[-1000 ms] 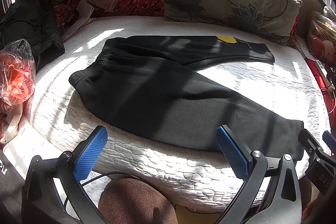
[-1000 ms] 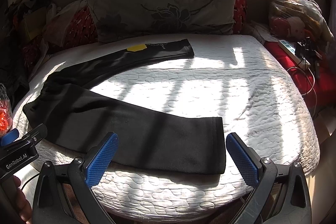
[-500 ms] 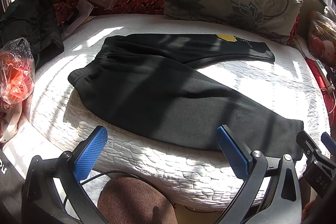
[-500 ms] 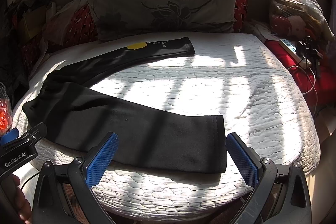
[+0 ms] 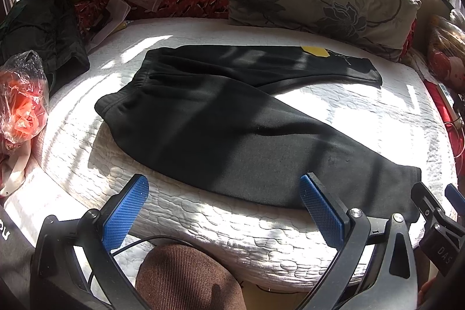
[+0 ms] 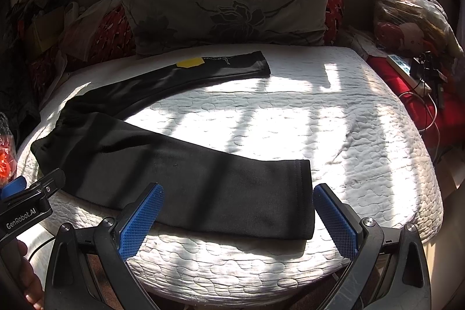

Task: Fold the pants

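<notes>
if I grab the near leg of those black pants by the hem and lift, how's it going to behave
The black fleece-like pants lie limp and flat on the white quilted mattress, so the leg will probably droop and drag, not hold shape. The cloth looks thick, so likely some weight. Its matte nap should grip the right tool pads rather than slip.

From my left camera the right gripper point(image 5: 453, 211) is cut off at the frame edge, so I can't read its jaws there. The print beside the yellow patch point(image 6: 190, 62) on the pants point(image 6: 174, 173) is too small to read.
</notes>
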Available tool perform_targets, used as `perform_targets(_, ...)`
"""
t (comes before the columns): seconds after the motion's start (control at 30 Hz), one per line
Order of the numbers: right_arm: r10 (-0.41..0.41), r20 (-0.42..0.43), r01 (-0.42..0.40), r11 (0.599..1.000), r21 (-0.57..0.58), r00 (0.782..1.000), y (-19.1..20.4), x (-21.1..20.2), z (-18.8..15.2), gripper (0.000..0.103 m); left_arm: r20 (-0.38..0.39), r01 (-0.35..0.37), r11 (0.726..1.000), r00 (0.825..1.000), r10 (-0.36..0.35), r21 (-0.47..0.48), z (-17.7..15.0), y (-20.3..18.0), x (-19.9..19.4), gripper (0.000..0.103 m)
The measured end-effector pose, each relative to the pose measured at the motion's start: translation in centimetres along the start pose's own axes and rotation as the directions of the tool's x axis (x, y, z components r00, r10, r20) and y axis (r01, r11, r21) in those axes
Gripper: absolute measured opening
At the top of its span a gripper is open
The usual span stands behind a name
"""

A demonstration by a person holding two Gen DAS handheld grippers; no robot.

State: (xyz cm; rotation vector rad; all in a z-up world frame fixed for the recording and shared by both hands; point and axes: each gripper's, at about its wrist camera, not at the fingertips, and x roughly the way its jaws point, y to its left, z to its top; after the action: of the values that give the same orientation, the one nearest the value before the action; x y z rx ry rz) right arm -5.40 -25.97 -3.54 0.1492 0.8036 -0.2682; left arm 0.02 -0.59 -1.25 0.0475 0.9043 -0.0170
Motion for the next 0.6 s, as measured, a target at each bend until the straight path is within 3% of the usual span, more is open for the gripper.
perform_targets(0.6, 0.0, 0.008, 0.0, 1.0, -0.007, 1.0, 0.01, -0.39, 0.14, 0.103, -0.014, -0.018, 1.0, 1.0, 0.018, 0.0, 0.21, 0.05, 0.33, 0.103)
